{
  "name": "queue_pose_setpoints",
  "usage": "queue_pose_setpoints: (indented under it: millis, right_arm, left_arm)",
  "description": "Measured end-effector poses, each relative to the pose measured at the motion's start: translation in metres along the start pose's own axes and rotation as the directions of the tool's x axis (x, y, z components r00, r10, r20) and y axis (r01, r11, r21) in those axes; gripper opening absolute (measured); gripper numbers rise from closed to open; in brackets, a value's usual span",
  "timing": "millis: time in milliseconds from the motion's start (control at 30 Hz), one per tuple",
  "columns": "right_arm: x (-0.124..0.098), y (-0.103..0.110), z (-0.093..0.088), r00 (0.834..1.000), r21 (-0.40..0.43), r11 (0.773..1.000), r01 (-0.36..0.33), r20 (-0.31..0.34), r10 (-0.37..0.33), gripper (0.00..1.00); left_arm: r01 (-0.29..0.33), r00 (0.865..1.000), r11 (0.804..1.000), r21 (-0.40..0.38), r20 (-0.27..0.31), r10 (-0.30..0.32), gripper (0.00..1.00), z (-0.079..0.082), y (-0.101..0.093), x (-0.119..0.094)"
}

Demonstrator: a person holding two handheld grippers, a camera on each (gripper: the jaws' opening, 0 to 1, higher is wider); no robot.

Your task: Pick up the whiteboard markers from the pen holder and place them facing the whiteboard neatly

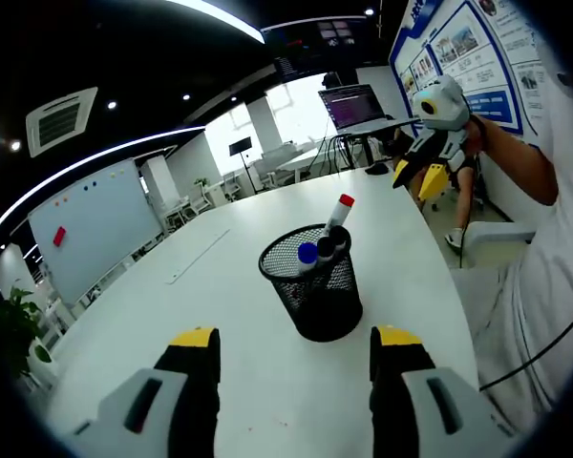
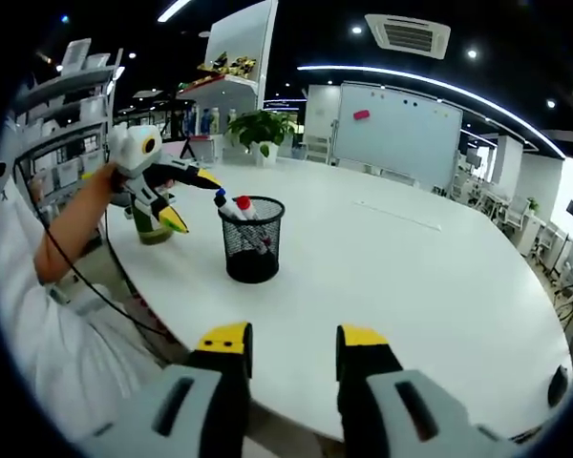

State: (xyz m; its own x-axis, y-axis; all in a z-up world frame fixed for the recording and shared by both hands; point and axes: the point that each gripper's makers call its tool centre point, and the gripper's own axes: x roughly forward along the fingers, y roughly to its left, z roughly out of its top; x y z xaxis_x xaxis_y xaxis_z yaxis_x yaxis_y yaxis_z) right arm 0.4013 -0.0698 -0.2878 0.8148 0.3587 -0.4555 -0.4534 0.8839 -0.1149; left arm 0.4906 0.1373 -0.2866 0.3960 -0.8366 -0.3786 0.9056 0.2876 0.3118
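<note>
Black mesh pen holder (image 1: 315,284) hides most of the markers (image 1: 336,219); both claws, left (image 1: 293,382) and right (image 2: 291,367), gape empty above the tabletop (image 1: 248,315).

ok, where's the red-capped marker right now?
In the left gripper view the red-capped marker stands in the black mesh pen holder on the white table, beside a blue-capped marker.

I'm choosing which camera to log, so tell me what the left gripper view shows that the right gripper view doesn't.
Left gripper view adds a lit screen, wall posters and the right gripper, raised in a hand. Right gripper view adds stocked shelves, a green bottle and the left gripper, open beside the pen holder. Both share the pen holder with its markers, the white table and the whiteboard.
</note>
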Motion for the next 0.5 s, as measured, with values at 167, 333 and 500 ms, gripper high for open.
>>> queue_pose_setpoints:
  millis: [167,333,500]
  right_arm:
    - [0.000,0.002,0.005,1.000,-0.025,1.000,-0.006,0.002,0.006,0.35]
    - [-0.002,0.000,0.011,1.000,-0.051,0.999,-0.003,0.011,0.004,0.35]
    - [-0.005,-0.002,0.023,0.999,-0.072,0.997,0.010,0.051,-0.006,0.35]
  left_arm:
    - [-0.001,1.000,1.000,0.000,0.000,0.001,0.65,0.000,0.000,0.000]
    - [0.000,1.000,1.000,0.000,0.001,0.000,0.65,0.000,0.000,0.000]
    - [0.002,1.000,1.000,0.000,0.002,-0.002,0.65,0.000,0.000,0.000]
